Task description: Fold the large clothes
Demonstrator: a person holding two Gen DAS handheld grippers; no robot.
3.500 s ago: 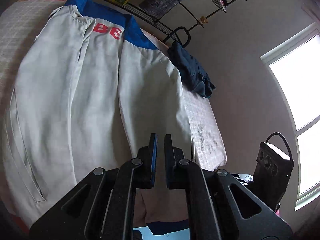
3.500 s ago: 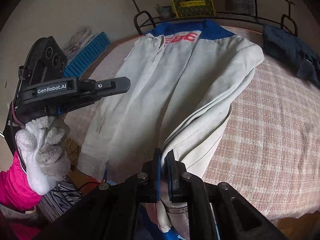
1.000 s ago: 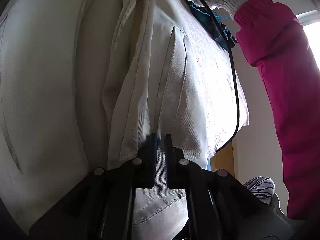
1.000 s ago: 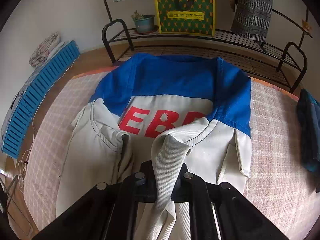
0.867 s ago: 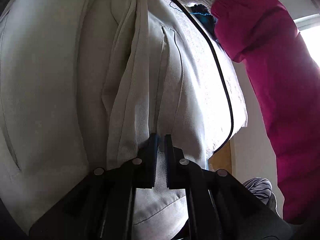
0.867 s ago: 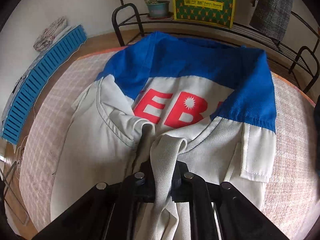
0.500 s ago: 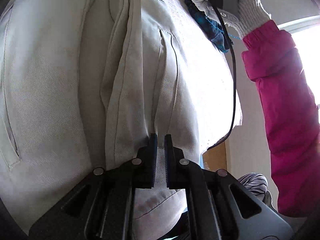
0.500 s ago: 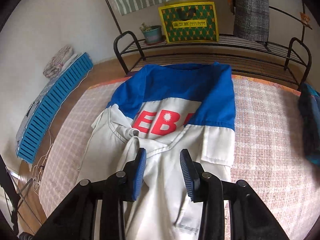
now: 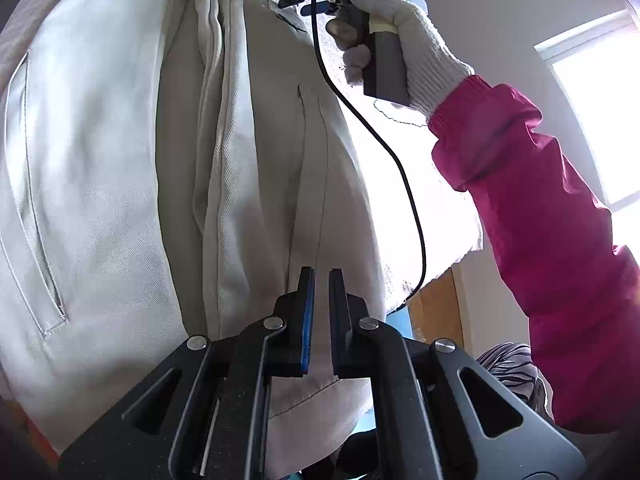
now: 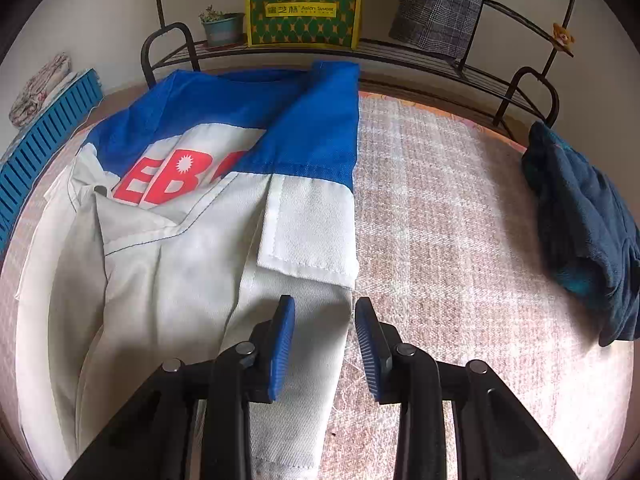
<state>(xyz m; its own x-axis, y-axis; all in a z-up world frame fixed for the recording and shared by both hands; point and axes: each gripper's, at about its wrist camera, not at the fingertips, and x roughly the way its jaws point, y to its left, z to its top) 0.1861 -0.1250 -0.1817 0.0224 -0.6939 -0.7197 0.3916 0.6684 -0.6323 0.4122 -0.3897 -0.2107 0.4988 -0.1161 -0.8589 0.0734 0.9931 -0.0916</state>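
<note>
A white jacket with a blue yoke and red letters lies on the checked bed cover, its right side folded in over the body. My right gripper hovers over the folded edge. Its jaws are closing, the blue pads stand apart, and nothing is pressed between them. In the left wrist view the jacket fills the frame. My left gripper is shut on its hem fold, and creases run up from the tips. A gloved hand holds the right gripper far up the jacket.
A dark blue garment lies at the cover's right edge. Behind the bed stands a black metal rack with a yellow-green box and a plant pot. A pink sleeve and a black cable cross the right side.
My right gripper let go of the sleeve it held, opened, and drew back to the right. The folded part now lies flat. My left gripper stayed shut and rose a little.
</note>
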